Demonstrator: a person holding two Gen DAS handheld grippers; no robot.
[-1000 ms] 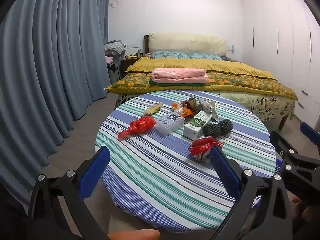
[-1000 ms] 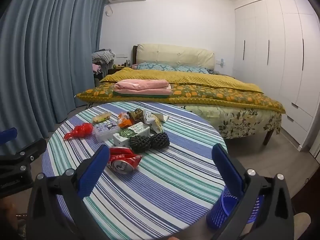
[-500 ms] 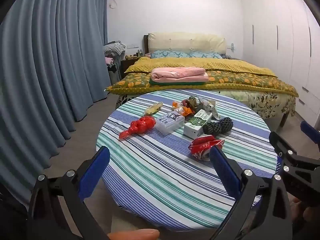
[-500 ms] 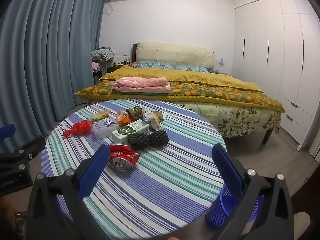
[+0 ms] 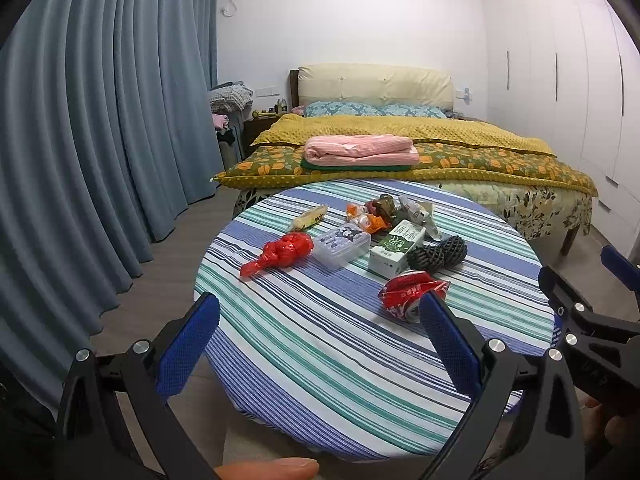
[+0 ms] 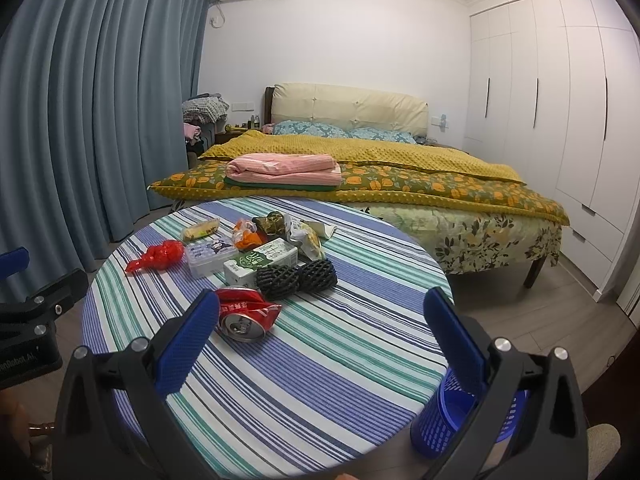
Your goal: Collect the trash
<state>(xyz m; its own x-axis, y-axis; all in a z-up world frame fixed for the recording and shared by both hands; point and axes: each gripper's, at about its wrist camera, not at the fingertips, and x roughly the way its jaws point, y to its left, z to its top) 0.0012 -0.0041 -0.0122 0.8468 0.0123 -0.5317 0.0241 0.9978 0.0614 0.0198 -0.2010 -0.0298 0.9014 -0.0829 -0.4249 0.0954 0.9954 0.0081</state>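
A round table with a striped cloth (image 5: 320, 360) (image 6: 320, 380) carries a pile of trash: a crushed red can (image 5: 412, 294) (image 6: 246, 314), a green-and-white carton (image 5: 396, 248) (image 6: 260, 262), black foam netting (image 5: 438, 252) (image 6: 296, 276), a red plastic bag (image 5: 280, 254) (image 6: 160, 256), a clear plastic box (image 5: 340, 242) (image 6: 212, 256) and crumpled wrappers (image 5: 380, 210) (image 6: 276, 226). A blue mesh bin (image 6: 452, 416) stands on the floor by the table's right edge. My left gripper (image 5: 320, 344) and right gripper (image 6: 320, 340) are open and empty, above the table's near edge.
A bed (image 6: 400, 176) with a yellow quilt and folded pink bedding stands right behind the table. Blue curtains (image 5: 80, 160) hang on the left. White wardrobes (image 6: 560, 120) line the right wall. Grey floor runs around the table.
Both grippers have risen and pulled back slightly, so the table sits lower in both views. Both stay open and empty. The trash has not moved.
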